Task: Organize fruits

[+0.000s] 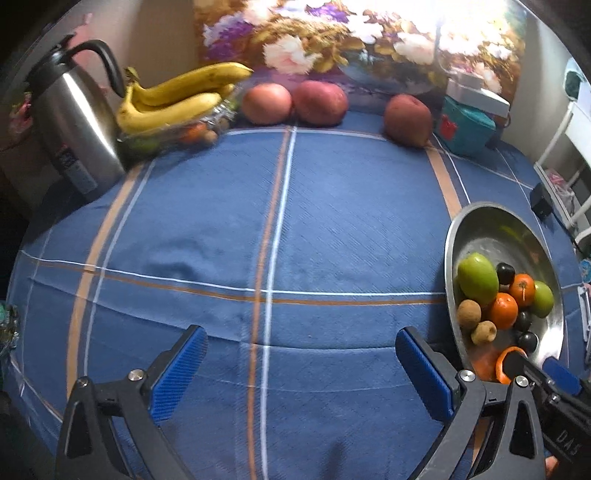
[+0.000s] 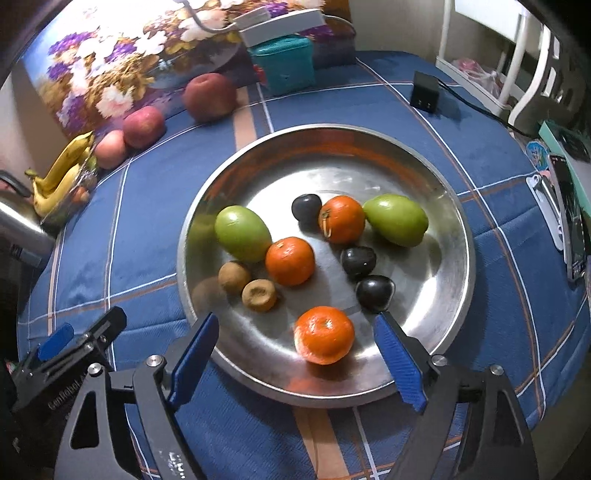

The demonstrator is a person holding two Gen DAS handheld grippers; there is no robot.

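A steel bowl (image 2: 436, 325) on the blue checked tablecloth (image 1: 295, 221) holds two green fruits (image 2: 242, 233), three oranges, three dark plums (image 2: 357, 261) and two small brown fruits (image 2: 234, 277). My right gripper (image 2: 295, 320) hangs open over the bowl's near rim. One orange (image 2: 325, 336) lies between its blue pads (image 2: 397, 362), touching neither. My left gripper (image 1: 300, 334) is open over bare cloth, left of the bowl (image 1: 452, 236), with nothing between its pads. At the far edge lie bananas (image 1: 177, 99) on a clear tub of small fruit (image 1: 173, 133) and three red apples (image 1: 320, 101).
A steel kettle (image 1: 74, 122) stands at the back left. A teal box (image 1: 465, 129) with a white lid sits at the back right before a floral picture (image 1: 332, 33). A black adapter (image 2: 424, 92) with its cable and a phone (image 2: 570, 221) lie right of the bowl.
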